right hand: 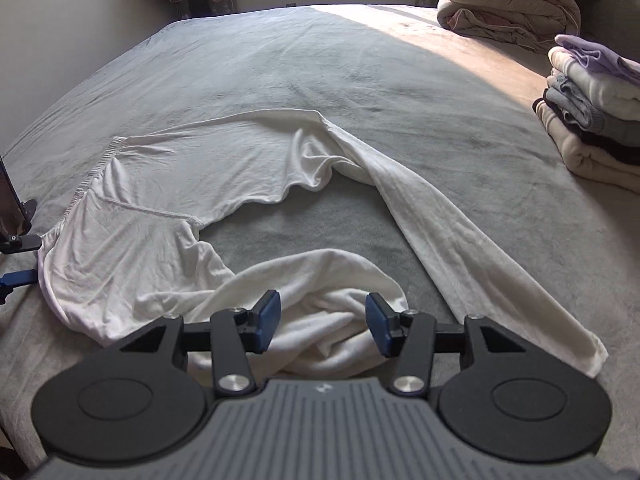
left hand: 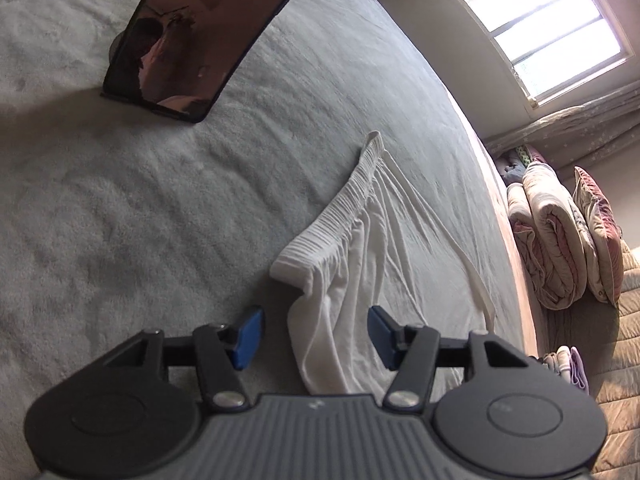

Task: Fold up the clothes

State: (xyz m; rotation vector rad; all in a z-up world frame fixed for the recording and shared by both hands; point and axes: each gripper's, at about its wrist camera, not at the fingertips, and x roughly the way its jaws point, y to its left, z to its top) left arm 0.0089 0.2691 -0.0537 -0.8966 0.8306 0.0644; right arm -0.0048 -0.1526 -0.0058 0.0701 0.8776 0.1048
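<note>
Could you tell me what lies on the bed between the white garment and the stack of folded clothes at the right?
Only bare grey bedsheet: in the right wrist view nothing lies between the white garment and the stack of folded clothes.

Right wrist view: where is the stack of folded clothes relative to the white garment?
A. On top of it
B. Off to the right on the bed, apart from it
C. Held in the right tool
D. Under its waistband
B: the stack of folded clothes sits at the bed's right edge, clear of the white garment, and the right tool is open.
</note>
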